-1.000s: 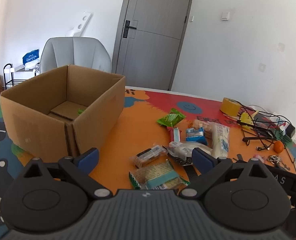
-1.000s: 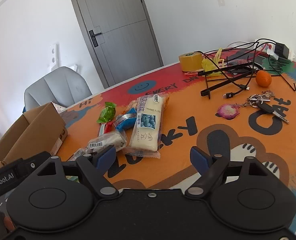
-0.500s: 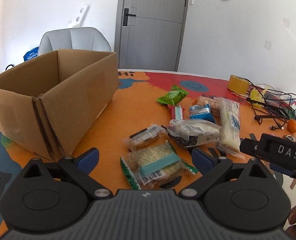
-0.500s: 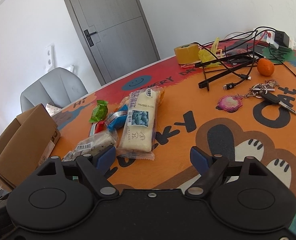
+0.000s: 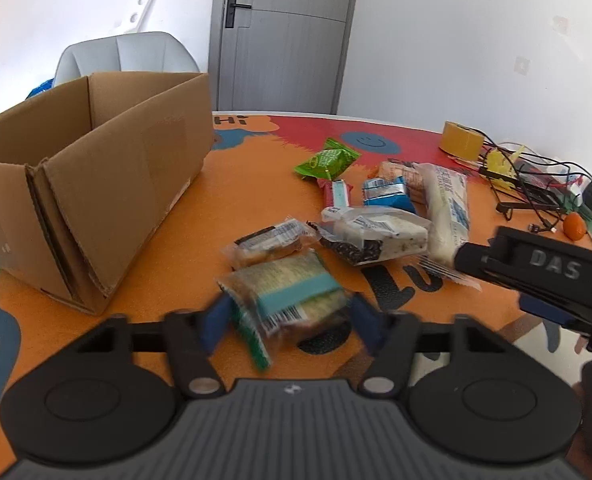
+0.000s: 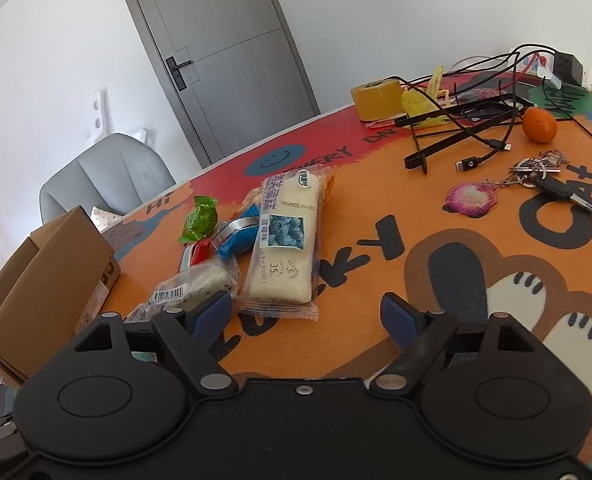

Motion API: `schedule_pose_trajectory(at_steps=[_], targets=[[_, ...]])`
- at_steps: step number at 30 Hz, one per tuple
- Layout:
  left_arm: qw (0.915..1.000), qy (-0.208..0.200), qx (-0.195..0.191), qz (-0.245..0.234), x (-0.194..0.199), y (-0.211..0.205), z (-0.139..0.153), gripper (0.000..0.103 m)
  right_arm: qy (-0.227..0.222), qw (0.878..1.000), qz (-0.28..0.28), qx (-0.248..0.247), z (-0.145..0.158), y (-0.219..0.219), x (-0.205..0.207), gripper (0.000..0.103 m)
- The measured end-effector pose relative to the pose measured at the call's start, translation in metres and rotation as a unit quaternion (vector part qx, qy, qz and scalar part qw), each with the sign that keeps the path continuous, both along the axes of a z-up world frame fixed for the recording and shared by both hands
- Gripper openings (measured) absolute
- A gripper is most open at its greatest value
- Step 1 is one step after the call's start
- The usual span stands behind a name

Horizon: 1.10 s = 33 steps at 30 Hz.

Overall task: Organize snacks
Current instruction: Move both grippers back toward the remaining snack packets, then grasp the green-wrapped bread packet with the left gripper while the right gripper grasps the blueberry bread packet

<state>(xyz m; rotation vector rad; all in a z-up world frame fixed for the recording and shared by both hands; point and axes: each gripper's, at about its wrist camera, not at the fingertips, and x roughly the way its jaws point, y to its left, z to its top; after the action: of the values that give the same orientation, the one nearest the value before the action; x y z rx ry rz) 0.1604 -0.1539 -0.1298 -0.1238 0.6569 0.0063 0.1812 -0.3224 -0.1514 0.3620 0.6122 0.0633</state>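
Observation:
Several wrapped snacks lie on the orange mat. My left gripper point(image 5: 292, 324) has its jaws around a clear pack with a blue band point(image 5: 288, 296), closing on its sides; the fingers look blurred. Beyond it lie a small cake pack point(image 5: 268, 242), a cookies-and-cream pack point(image 5: 375, 236), a long white bread pack point(image 5: 447, 208), a blue pack point(image 5: 387, 192) and a green candy point(image 5: 327, 160). The open cardboard box point(image 5: 96, 184) stands to the left. My right gripper point(image 6: 305, 316) is open and empty, just short of the long white bread pack point(image 6: 288, 244).
Behind the snacks are a tape roll point(image 6: 377, 98), tangled black cables point(image 6: 475, 120), a tangerine point(image 6: 539, 124) and keys with a pink charm point(image 6: 535, 184). A grey chair point(image 5: 124, 56) stands behind the box. The right gripper's body point(image 5: 543, 276) shows at the right of the left wrist view.
My left gripper has moved forward and down onto the blue-banded pack and its jaws have narrowed around it. My right gripper has edged closer to the white bread pack.

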Motion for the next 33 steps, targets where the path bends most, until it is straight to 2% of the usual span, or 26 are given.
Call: schedule_pose_trajectory(at_steps=[4,15,17,18,20,21,22,27,33], targets=[[0.9999,-0.005,-0.013,0.003,-0.002,0.006,0.003,0.050,-0.003,1.000,0.007,-0.004,0.002,0.006,0.003,0.082],[0.9985,-0.043,-0.032,0.008,-0.011,0.019,0.021,0.048,0.004,1.000,0.010,-0.006,0.000,0.017,0.023,0.081],[0.9981,-0.051,-0.033,0.011,-0.013,0.021,0.024,0.048,0.007,1.000,0.014,-0.006,-0.001,0.019,0.025,0.067],[0.9980,-0.053,-0.033,0.011,-0.014,0.022,0.025,0.048,0.013,1.000,0.017,-0.005,-0.002,0.019,0.026,0.051],[0.9979,-0.054,-0.034,0.012,-0.014,0.022,0.026,0.048,0.016,1.000,0.017,-0.006,-0.003,0.019,0.025,0.047],[0.9978,-0.054,-0.035,0.013,-0.015,0.023,0.026,0.048,0.018,1.000,0.020,-0.005,-0.002,0.018,0.024,0.036],[0.9978,-0.054,-0.036,0.013,-0.016,0.024,0.026,0.048,0.020,1.000,0.022,-0.003,-0.002,0.017,0.022,0.019],[0.9974,-0.060,-0.037,0.017,-0.020,0.025,0.029,0.048,0.029,0.999,0.031,0.007,-0.002,0.011,0.009,0.003],[0.9966,-0.070,-0.038,0.022,-0.026,0.029,0.035,0.048,0.021,0.999,0.026,0.015,0.002,0.006,-0.003,0.003]])
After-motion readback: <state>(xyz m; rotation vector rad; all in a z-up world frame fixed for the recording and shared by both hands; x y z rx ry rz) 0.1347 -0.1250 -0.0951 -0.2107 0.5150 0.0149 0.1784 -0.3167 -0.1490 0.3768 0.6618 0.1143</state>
